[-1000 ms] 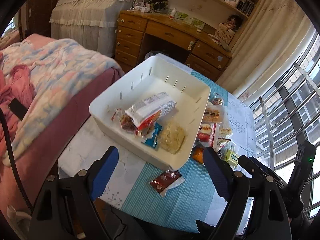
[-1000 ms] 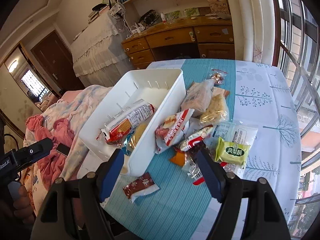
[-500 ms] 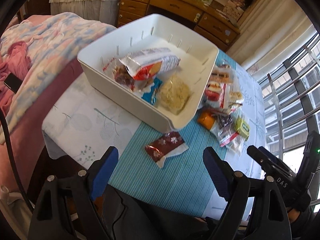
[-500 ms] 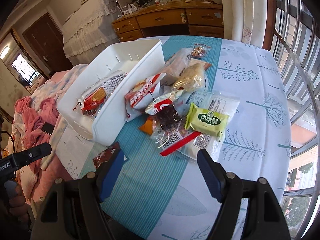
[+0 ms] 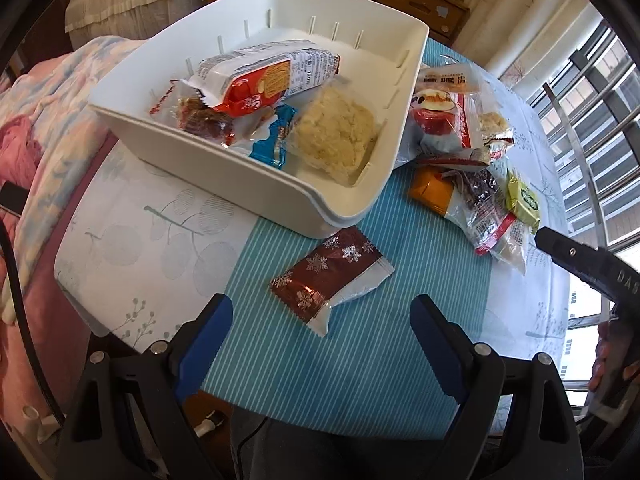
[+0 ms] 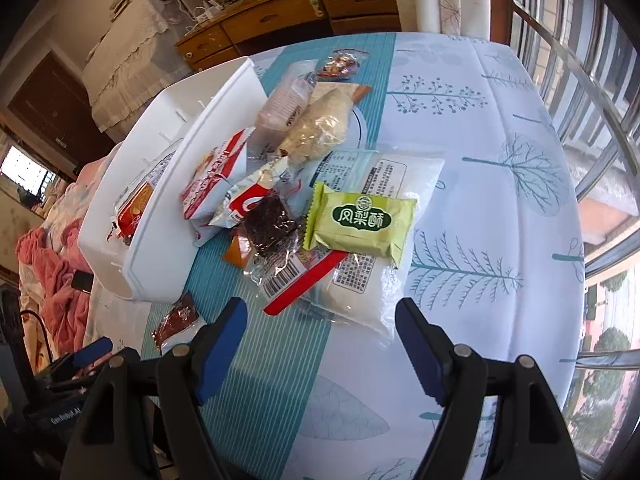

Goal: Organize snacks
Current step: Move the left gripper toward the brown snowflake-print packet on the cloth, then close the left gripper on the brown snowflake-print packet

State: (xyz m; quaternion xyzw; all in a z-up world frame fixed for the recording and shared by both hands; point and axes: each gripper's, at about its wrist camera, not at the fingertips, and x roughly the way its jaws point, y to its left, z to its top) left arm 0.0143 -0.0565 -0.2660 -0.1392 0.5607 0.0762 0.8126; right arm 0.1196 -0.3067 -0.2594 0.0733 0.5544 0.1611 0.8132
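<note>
left gripper (image 5: 318, 316) jaws spread, just widened, empty, above brown snowflake packet (image 5: 330, 280) beside white bin (image 5: 256, 196); right gripper (image 6: 320, 318) spread, empty, near green pastry packet (image 6: 360, 222)

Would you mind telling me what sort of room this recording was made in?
Most likely a bedroom in a home: a bed with a pastel blanket beside the table, a wooden desk with drawers by the wall, and large barred windows.
</note>
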